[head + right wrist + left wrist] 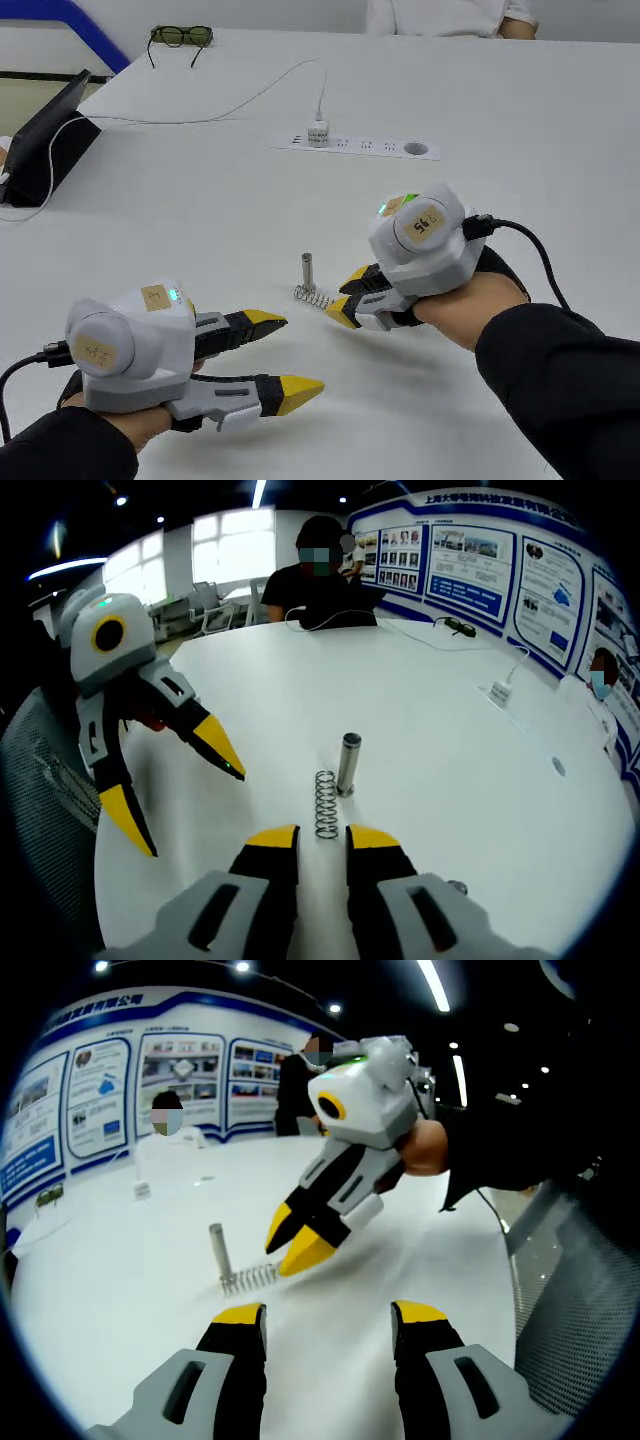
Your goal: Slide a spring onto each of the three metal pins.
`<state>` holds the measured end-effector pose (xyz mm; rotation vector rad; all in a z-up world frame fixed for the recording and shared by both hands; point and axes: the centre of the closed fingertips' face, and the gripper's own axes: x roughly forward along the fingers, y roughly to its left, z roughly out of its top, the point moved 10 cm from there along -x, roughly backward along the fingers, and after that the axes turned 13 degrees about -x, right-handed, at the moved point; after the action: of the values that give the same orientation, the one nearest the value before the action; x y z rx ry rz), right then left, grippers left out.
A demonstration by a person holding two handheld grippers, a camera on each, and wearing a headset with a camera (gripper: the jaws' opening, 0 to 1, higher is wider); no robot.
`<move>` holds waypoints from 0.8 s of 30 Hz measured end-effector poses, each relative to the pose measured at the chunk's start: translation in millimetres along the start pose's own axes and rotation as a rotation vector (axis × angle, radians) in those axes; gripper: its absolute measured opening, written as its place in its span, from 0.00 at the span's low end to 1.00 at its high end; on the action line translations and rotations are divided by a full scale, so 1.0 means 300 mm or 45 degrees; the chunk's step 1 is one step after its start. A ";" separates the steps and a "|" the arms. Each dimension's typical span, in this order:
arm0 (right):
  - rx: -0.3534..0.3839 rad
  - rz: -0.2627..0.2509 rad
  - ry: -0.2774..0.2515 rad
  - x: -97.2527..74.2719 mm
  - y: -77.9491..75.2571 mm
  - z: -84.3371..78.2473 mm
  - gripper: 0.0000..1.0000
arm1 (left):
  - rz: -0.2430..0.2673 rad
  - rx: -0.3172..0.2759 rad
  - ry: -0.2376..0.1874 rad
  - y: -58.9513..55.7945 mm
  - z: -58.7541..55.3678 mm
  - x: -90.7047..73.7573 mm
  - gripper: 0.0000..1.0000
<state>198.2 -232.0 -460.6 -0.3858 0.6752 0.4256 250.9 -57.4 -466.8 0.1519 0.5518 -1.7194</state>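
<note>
Your right gripper [322,835], jaws barely parted and empty, is nearer the spring [326,803] lying flat straight ahead, lengthwise, far end by the upright pin [348,764]; your left gripper [287,352] gapes empty.

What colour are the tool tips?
Yellow, on both the left tool and the right tool; clearest in the head view.

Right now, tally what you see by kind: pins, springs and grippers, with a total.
Pin: 1
Spring: 1
Grippers: 2, the left gripper and the right gripper
Total: 4
</note>
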 end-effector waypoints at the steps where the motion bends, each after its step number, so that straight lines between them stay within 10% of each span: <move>1: 0.002 -0.002 0.002 0.004 0.000 -0.002 0.19 | 0.001 -0.001 0.000 0.001 0.000 -0.001 0.51; 24: 0.037 -0.004 0.004 0.057 -0.002 -0.011 0.15 | 0.010 -0.001 0.012 0.005 -0.004 -0.010 0.51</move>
<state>208.7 -229.8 -474.2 -0.3604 0.6826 0.4117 252.8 -54.2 -467.0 0.1614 0.5583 -1.7112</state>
